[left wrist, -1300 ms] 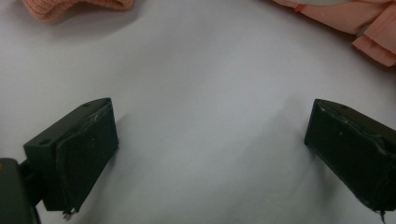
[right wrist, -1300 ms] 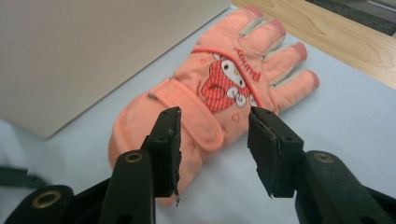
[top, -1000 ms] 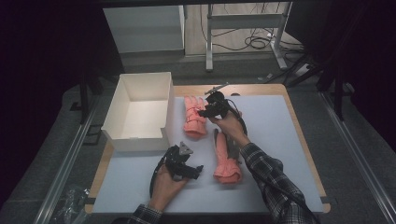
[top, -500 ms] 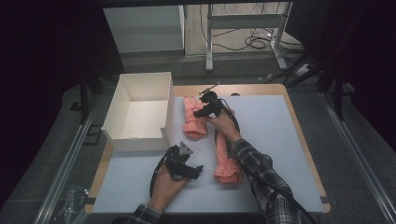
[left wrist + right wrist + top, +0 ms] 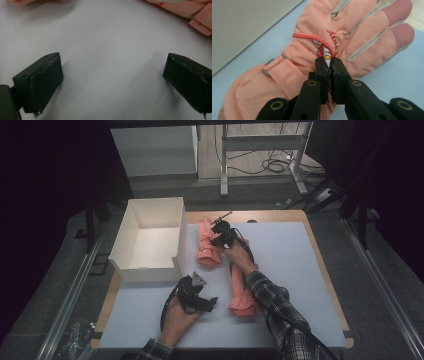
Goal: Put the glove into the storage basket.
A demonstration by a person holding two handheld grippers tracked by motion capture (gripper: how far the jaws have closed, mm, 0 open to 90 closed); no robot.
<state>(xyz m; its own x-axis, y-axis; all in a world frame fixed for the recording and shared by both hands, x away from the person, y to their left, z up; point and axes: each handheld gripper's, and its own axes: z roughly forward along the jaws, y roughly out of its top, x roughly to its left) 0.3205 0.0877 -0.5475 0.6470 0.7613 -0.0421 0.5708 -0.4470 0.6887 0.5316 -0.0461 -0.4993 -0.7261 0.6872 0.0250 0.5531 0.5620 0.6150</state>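
Item: pink glove (image 5: 352,37), flat on the tabletop (image 5: 300,255) beside the white box (image 5: 150,240), pinched by a thin fold in the right hand-held gripper (image 5: 329,62); left hand-held gripper (image 5: 112,82) wide, empty; risk: fabric likely slips free when lifted.

table (image 5: 300,265) | on it: box (image 5: 150,240), two pink gloves (image 5: 209,247)

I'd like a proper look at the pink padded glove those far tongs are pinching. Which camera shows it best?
The right gripper view: the pink padded ski glove lies close up, with its cartoon patch, strap and textured fingertips clear, and the right tongs shut on its fabric. The high view shows it small beside the white cardboard box. The left gripper view shows pink fabric at its top edge; which glove, I cannot tell.
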